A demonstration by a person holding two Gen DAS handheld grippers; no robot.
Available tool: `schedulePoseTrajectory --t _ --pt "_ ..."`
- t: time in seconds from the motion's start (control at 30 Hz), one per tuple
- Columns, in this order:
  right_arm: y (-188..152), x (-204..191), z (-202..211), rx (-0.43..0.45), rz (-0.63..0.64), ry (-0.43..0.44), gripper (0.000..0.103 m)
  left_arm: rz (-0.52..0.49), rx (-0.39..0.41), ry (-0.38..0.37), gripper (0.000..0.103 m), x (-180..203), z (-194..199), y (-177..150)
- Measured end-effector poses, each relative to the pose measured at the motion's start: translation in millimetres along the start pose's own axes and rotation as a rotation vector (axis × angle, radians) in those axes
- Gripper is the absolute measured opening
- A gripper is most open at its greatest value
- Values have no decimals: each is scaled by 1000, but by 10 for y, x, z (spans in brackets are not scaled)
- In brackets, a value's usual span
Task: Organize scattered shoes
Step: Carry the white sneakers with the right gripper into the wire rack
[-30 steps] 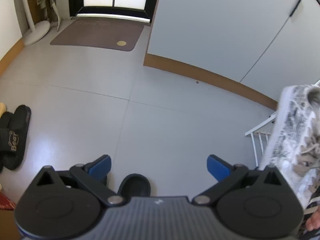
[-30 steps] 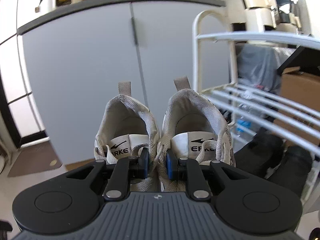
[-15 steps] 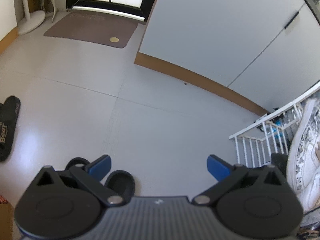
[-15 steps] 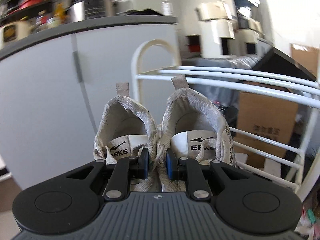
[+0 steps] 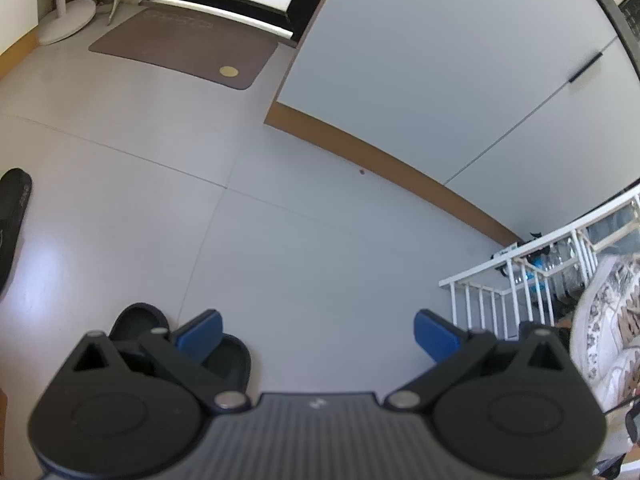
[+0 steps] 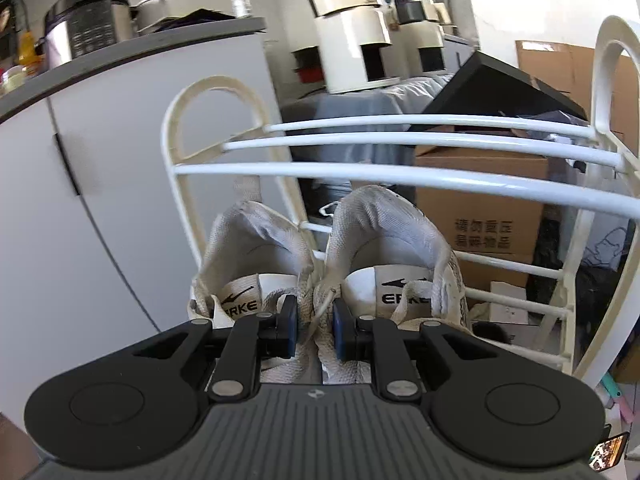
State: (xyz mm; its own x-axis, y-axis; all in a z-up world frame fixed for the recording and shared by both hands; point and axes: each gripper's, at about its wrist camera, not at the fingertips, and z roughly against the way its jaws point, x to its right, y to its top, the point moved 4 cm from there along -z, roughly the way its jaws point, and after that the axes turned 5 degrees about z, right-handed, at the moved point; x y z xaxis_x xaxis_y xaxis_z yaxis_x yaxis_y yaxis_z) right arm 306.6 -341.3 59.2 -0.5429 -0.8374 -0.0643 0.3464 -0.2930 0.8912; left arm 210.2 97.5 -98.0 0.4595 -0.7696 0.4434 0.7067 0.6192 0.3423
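Note:
My right gripper (image 6: 315, 328) is shut on a pair of white sneakers (image 6: 384, 256), pinching the inner collars of both shoes together. The pair hangs right in front of the white wire shoe rack (image 6: 360, 176), under its top rails. In the left wrist view the same sneakers (image 5: 604, 320) show at the right edge beside the rack (image 5: 520, 276). My left gripper (image 5: 316, 330) is open above the floor with nothing between its fingers. Two black slippers (image 5: 140, 320) lie just under its left finger. Another black slipper (image 5: 12, 208) lies at the left edge.
A grey cabinet (image 6: 100, 160) stands left of the rack, with kitchen appliances (image 6: 88, 20) on top. Cardboard boxes (image 6: 480, 216) and dark shoes sit behind and inside the rack. A brown doormat (image 5: 184, 48) lies before the door, and a fan base (image 5: 64, 20) stands at far left.
My right gripper has carried the sneakers up and toward the rack, which now fills its view. The left view has rolled slightly; the left gripper stays open.

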Motion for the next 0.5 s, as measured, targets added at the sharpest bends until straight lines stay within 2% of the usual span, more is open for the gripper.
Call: schedulePoseTrajectory --t 0.13,0.27,0.5 --pt "114 106 -21 27 -13 -57 19 -4 -10 -1 103 5 -64 -4" --pt "185 204 -95 9 -61 -112 19 -6 -17 -4 103 27 -114 -12" --pt "275 394 -240 29 -104 -193 19 -32 -28 -11 103 50 -177 -52"
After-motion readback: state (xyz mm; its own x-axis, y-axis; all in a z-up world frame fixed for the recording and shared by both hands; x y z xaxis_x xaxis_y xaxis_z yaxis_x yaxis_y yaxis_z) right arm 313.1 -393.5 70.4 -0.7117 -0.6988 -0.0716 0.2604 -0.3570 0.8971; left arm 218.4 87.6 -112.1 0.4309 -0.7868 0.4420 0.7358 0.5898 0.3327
